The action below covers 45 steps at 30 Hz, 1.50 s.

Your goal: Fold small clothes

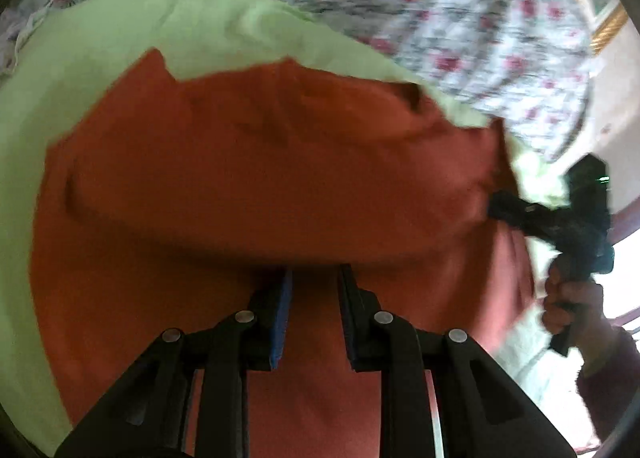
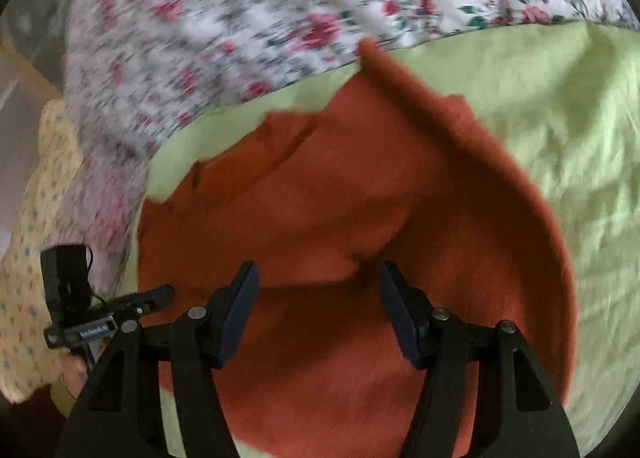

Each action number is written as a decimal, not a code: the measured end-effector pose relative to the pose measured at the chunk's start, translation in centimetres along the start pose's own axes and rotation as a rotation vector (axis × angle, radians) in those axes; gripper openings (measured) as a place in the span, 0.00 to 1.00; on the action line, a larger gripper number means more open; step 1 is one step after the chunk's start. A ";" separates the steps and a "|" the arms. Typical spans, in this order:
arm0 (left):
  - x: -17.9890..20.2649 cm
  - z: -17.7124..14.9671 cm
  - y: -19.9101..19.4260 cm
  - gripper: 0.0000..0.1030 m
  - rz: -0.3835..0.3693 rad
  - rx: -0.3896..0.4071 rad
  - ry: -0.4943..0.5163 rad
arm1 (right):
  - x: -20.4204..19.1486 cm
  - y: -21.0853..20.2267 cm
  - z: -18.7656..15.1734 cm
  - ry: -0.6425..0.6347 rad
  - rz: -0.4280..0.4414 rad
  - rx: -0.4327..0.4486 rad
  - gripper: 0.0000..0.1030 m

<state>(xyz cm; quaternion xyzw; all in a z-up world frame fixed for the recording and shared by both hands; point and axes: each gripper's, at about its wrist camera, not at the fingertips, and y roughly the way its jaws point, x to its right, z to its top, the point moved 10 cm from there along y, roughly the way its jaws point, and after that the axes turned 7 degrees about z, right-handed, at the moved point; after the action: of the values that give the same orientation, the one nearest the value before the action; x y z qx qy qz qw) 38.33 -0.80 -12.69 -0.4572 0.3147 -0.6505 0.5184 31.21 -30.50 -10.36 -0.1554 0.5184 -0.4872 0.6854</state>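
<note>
Rust-red garment (image 1: 260,185) on green sheet (image 1: 100,41), partly folded, edges uneven; left gripper (image 1: 314,290) approx. half-open, right gripper (image 2: 318,290) wide, both empty; folding unfinished.

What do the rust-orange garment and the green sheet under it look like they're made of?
Rust-orange garment: probably a soft matte knit, fleece or brushed cotton, judging by its slightly fuzzy edge and rounded folds. Green sheet: likely thin woven cotton, matte with fine crisp wrinkles. Blur leaves both uncertain.

I see the rust-orange garment (image 1: 248,177) as soft matt cloth, faintly fuzzy. The pale green sheet (image 2: 560,105) under it is thin, creased matt fabric. My left tool (image 1: 314,290) is matt black plastic with dull metal rivets.
</note>
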 end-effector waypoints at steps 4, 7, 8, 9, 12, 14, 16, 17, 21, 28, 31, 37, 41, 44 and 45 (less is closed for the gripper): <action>-4.1 3.5 -1.2 0.17 0.042 0.048 -0.067 | 5.4 -2.2 3.9 0.097 -0.224 0.166 0.60; -5.6 4.9 -4.0 0.22 0.054 0.119 -0.097 | 7.2 -4.8 5.4 0.200 -0.245 0.287 0.62; -5.9 5.2 -5.1 0.31 0.066 0.150 -0.097 | 6.8 -5.1 5.6 0.183 -0.226 0.294 0.62; -6.3 5.5 -6.3 0.38 0.077 0.185 -0.095 | 6.3 -5.1 5.7 0.149 -0.206 0.289 0.62; -7.2 6.6 -7.0 0.51 0.114 0.216 -0.095 | 5.0 -4.5 5.6 0.020 -0.231 0.238 0.62; -7.8 7.1 -6.1 0.54 0.154 0.188 -0.080 | 4.3 -3.5 6.0 -0.045 -0.268 0.200 0.62; -7.4 7.5 -4.3 0.54 0.160 0.152 -0.062 | 3.9 -3.0 6.3 -0.080 -0.286 0.187 0.65; -7.4 7.3 -3.9 0.56 0.154 0.140 -0.054 | 4.0 -2.8 6.4 -0.088 -0.298 0.176 0.67; -6.8 7.5 -1.8 0.31 0.227 0.111 0.030 | 5.4 -2.0 6.5 -0.091 -0.365 0.138 0.68; -8.0 8.5 -4.0 0.05 0.237 0.258 -0.065 | 4.8 -2.2 6.5 -0.140 -0.357 0.161 0.14; -9.7 8.7 -2.7 0.05 0.294 0.225 -0.111 | 6.5 -3.1 6.5 -0.052 -0.383 0.221 0.15; -10.5 7.8 -2.1 0.12 0.355 0.182 -0.137 | 9.0 -3.0 5.6 0.112 -0.365 0.181 0.48; -11.3 6.4 -5.6 0.27 0.344 0.208 -0.209 | 7.9 -7.3 4.9 0.105 -0.340 0.253 0.60; -11.0 4.5 -8.0 0.30 0.323 0.226 -0.243 | 7.1 -10.0 2.8 0.106 -0.296 0.266 0.61; -10.9 3.7 -8.8 0.30 0.314 0.223 -0.255 | 6.8 -10.4 2.1 0.108 -0.287 0.267 0.61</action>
<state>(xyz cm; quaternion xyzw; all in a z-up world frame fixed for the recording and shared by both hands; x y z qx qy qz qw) 38.79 12.21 -6.45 -0.4211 0.2397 -0.5297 0.6962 27.68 -41.73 -5.81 -0.1090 0.4580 -0.6518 0.5945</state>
